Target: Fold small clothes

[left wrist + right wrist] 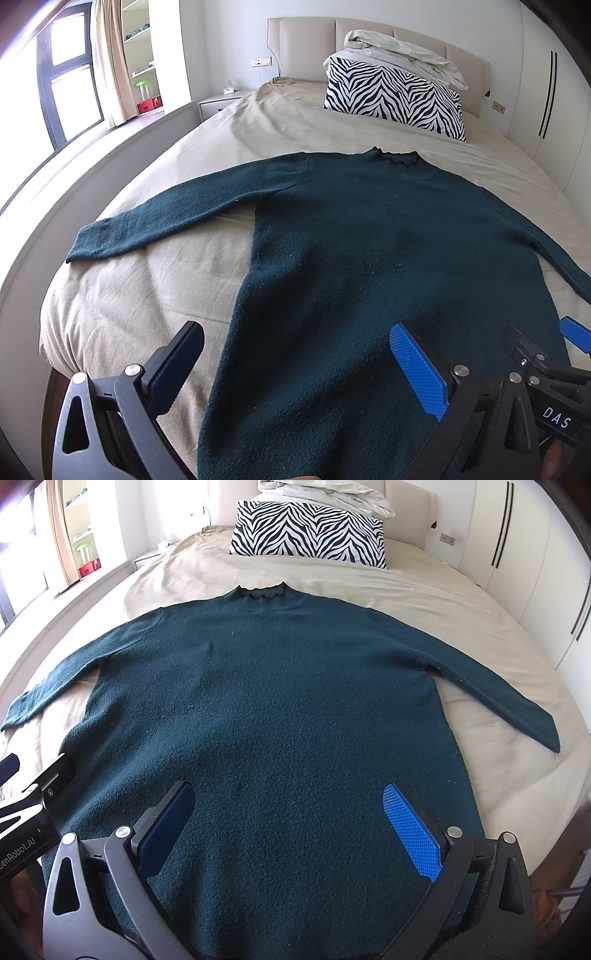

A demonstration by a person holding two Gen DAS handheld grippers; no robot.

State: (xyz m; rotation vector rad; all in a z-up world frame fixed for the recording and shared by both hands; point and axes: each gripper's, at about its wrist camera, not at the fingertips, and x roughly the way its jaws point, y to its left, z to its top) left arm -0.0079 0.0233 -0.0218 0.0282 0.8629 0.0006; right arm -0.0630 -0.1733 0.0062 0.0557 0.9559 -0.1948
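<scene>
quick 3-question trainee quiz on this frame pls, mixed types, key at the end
1. True or false: the dark green sweater lies spread flat on the bed with both sleeves stretched out to the sides.
2. Which sits closest to the sweater's collar? A) zebra-print pillow B) nightstand C) window
3. Fill in: the left gripper and the right gripper are both ____, holding nothing.

Key: 1 true; 2 A; 3 open
</scene>
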